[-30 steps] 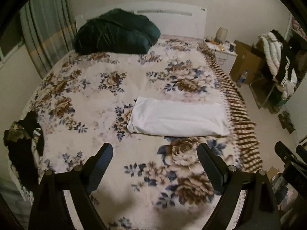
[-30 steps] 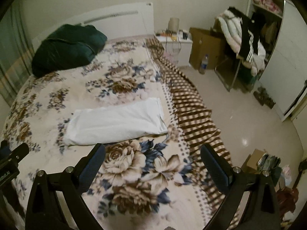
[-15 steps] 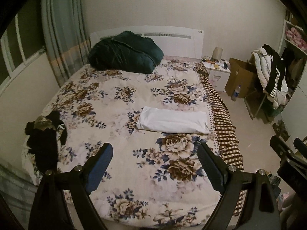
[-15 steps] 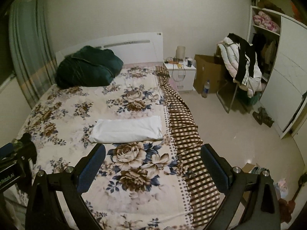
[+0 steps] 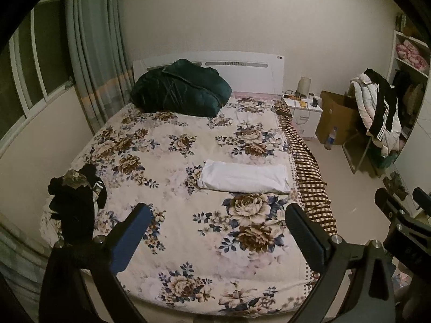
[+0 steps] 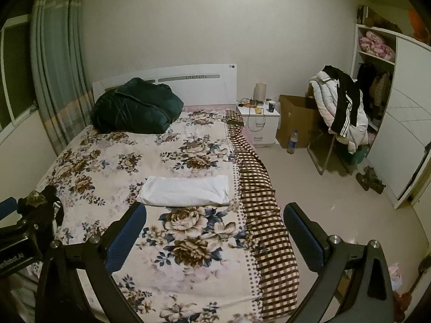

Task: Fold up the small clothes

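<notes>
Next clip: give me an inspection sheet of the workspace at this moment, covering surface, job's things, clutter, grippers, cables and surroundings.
Surface: bed with floral cover; checked blanket hangs over its right side.
Job's things: folded white garment lies flat near the right edge; dark clothes pile at the left edge.
Clutter: green quilt bunched by the headboard.
Grippers: left gripper jaws opening, nothing between them; right gripper open, empty; both above the bed.
Cables: cords on the nightstand.
Surroundings: cardboard box, bottle, chair with jackets, wardrobe, curtain.
</notes>
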{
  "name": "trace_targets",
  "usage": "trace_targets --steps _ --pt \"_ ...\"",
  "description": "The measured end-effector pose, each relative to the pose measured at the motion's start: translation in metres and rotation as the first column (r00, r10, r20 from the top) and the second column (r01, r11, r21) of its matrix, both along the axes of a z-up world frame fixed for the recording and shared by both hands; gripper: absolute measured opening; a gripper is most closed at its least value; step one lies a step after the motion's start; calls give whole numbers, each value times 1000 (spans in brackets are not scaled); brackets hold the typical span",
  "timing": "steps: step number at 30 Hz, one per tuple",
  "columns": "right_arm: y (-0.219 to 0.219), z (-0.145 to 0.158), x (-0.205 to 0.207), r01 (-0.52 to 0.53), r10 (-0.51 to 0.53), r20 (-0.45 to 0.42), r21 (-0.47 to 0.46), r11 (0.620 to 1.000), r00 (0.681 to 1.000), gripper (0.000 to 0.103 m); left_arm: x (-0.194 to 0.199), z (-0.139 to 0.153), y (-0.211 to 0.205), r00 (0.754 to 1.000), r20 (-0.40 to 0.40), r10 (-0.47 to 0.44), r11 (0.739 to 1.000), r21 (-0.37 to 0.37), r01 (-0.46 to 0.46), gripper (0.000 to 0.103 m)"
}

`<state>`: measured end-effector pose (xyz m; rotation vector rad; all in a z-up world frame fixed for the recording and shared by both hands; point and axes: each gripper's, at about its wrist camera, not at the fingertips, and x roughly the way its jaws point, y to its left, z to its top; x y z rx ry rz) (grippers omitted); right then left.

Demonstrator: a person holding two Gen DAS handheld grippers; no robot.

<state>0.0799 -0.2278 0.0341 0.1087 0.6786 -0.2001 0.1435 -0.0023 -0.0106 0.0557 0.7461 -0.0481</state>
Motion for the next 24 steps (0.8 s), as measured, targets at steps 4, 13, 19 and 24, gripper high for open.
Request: trace_targets --steps 4,13,19,24 --pt "1 2 -2 -2 2 1 4 1000 1000 103 -4 4 4 1000 14 6 1000 4 -7 102" --pt "-2 3 -1 -8 8 -1 10 1000 1000 103 -7 6 10 1000 15 7 1000 4 -7 102" --pt "9 10 -12 -2 2 1 11 1000 1000 103 -8 7 11 1000 13 8 1000 2 -8 102" --pt "19 14 -17 -7 7 -7 15 1000 1000 103 -11 8 11 1000 13 11 1000 1 -11 102"
